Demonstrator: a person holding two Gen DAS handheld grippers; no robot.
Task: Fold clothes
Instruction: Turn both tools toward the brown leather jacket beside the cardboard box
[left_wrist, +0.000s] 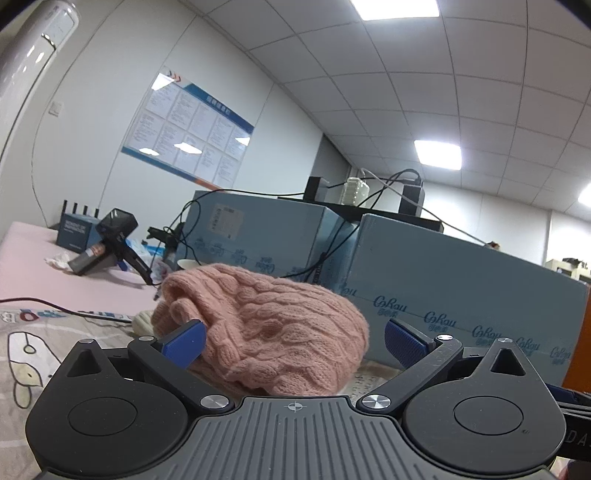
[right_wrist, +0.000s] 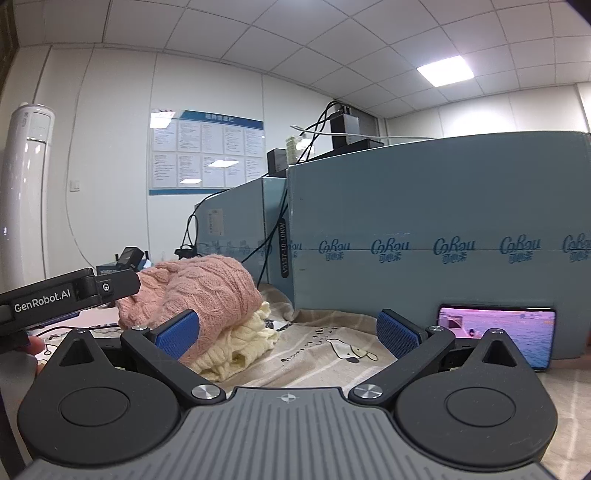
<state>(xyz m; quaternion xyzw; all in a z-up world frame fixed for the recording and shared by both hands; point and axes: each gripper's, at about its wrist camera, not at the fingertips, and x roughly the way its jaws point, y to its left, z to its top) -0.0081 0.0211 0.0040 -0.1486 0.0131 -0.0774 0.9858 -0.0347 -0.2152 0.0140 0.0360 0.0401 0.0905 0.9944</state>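
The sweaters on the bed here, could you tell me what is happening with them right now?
A person holds two grippers over a patterned sheet. A pink knit sweater lies bundled on a cream knit. The left gripper and right gripper are both open and hold nothing; the pile sits in front of them, beside blue boxes.

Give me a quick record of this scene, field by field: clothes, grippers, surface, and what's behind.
pink sweater: bundled, lying on top of the cream sweater
cream sweater: bunched under the pink one
left gripper: open, pink sweater between its fingers, not clamped
right gripper: open, holding nothing
surface: printed cloth
behind: blue boxes, phone with lit screen leaning on one
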